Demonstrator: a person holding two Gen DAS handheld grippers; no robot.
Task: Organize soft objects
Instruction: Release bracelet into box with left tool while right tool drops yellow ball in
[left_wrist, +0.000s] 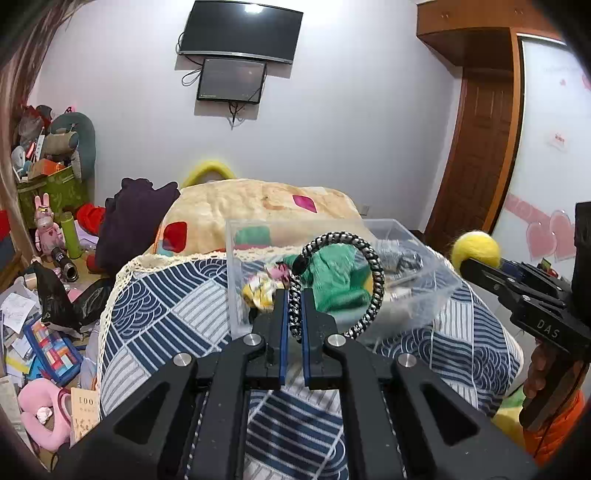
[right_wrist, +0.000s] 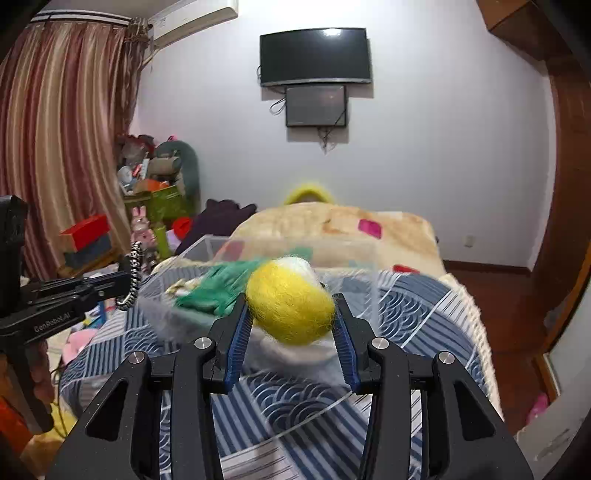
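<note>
My left gripper (left_wrist: 294, 295) is shut on a black-and-white braided loop (left_wrist: 369, 273) and holds it upright just in front of the clear plastic box (left_wrist: 236, 295) on the bed. The box holds a green cloth (left_wrist: 336, 277), a yellow-patterned scrunchie (left_wrist: 258, 291) and a dark striped item at its right. My right gripper (right_wrist: 291, 306) is shut on a yellow-and-white felt ball (right_wrist: 291, 299), held above the near side of the box (right_wrist: 207, 243). The ball (left_wrist: 476, 247) and right gripper also show at the right of the left wrist view; the loop (right_wrist: 135, 277) shows at the left of the right wrist view.
The box sits on a blue wave-patterned quilt (left_wrist: 166, 306) with a beige blanket (left_wrist: 258, 203) behind it. Clutter covers the floor at the left: a black bag (left_wrist: 55, 295), papers, a pink plush (left_wrist: 40, 410). A wooden door (left_wrist: 476, 147) stands at the right.
</note>
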